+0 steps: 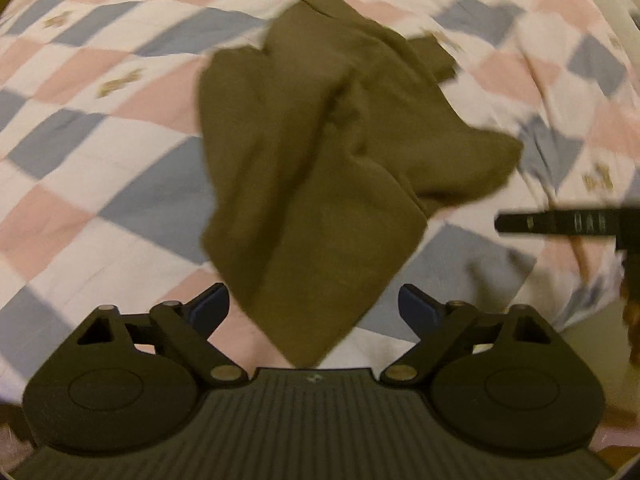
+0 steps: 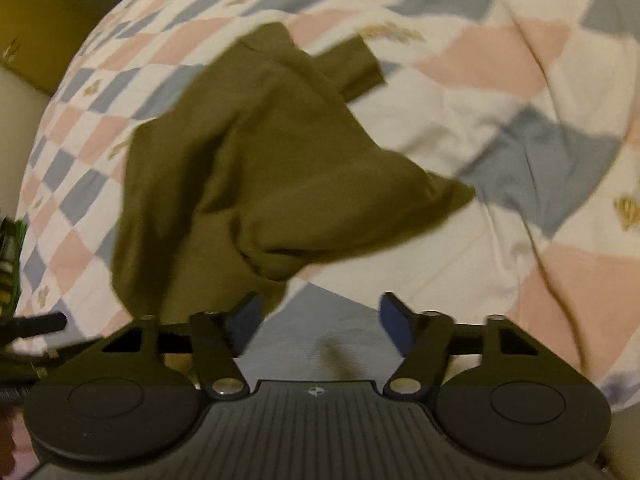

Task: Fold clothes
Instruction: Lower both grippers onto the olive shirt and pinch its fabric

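Note:
An olive-green garment [image 1: 320, 152] lies crumpled on a checked quilt [image 1: 100, 128]. In the left wrist view one corner of it reaches down between my left gripper's [image 1: 314, 306] wide-open jaws, which grip nothing. In the right wrist view the garment [image 2: 260, 168] lies ahead and to the left. My right gripper [image 2: 320, 316] is open and empty over a blue patch of the quilt [image 2: 500, 100], its left finger [image 2: 244, 316] near the cloth's lower edge. The right gripper's finger [image 1: 560, 222] shows at the right edge of the left wrist view.
The quilt has pink, blue and white diamonds and covers a bed. The bed's near edge and pale floor [image 1: 592, 332] show at lower right in the left wrist view. A dark wall or furniture [image 2: 48, 12] stands beyond the bed's left side in the right wrist view.

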Demonstrator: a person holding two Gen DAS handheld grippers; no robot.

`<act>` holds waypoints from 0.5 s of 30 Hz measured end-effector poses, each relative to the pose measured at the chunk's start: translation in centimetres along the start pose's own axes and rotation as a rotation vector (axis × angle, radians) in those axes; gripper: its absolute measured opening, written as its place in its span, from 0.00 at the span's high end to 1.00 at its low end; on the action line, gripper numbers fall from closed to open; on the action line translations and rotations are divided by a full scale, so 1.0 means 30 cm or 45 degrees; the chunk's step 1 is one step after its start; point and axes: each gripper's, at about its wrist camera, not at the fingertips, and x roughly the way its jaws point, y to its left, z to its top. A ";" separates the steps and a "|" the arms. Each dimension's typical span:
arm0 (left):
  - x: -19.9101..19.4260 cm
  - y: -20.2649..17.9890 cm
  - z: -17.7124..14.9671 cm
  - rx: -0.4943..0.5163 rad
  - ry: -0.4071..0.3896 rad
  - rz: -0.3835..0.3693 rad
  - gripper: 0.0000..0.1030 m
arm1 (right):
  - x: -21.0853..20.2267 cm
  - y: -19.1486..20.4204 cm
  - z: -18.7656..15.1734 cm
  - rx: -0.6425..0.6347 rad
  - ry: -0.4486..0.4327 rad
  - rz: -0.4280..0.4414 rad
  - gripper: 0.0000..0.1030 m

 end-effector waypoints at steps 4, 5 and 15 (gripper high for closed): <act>0.075 0.007 -0.011 0.036 -0.001 -0.045 0.18 | 0.012 -0.054 0.003 0.104 -0.117 -0.006 0.43; 0.094 0.009 -0.014 0.045 -0.001 -0.057 0.18 | 0.009 -0.062 0.009 0.111 -0.158 -0.017 0.43; 0.207 0.055 0.043 0.081 -0.062 -0.080 0.21 | 0.059 -0.095 0.138 0.097 -0.438 -0.022 0.28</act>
